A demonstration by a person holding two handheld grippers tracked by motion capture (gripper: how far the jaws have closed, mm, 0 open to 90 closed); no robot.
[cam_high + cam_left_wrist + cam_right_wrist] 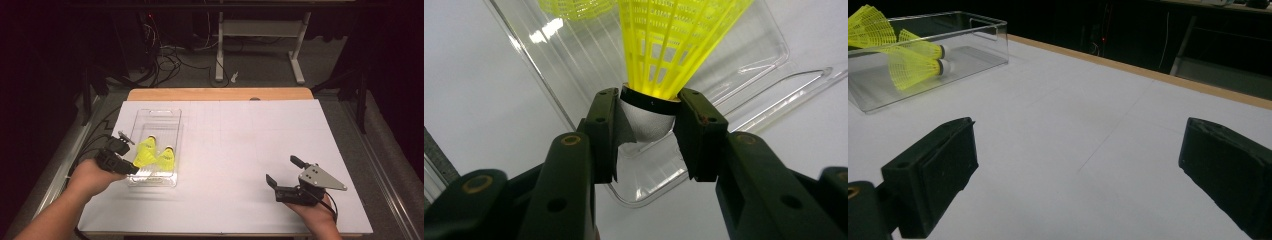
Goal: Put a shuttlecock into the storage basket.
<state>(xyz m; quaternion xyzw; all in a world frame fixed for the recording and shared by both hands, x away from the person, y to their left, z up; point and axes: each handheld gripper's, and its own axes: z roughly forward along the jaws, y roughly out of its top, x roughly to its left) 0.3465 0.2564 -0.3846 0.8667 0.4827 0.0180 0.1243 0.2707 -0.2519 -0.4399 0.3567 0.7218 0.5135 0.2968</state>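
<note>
My left gripper (pixel 129 162) (pixel 649 97) is shut on the white cork of a yellow shuttlecock (pixel 646 122) (pixel 865 22). It holds the shuttlecock over the near left corner of a clear plastic tray (pixel 165 112) (pixel 744 65) (pixel 993 42), with the skirt pointing away from the jaws. Two more yellow shuttlecocks (pixel 915 67) (pixel 923 46) lie in the tray; one shuttlecock (pixel 166 159) rests near its right wall. Far off at the table's near right, my right gripper (pixel 282 170) (pixel 1078 135) stands open with nothing between its jaws.
A white sheet (pixel 250 145) covers the table, with a wooden edge (pixel 220 94) at the far side. Beyond it are a dark floor with cables (pixel 165 60) and a white desk frame (pixel 260 30).
</note>
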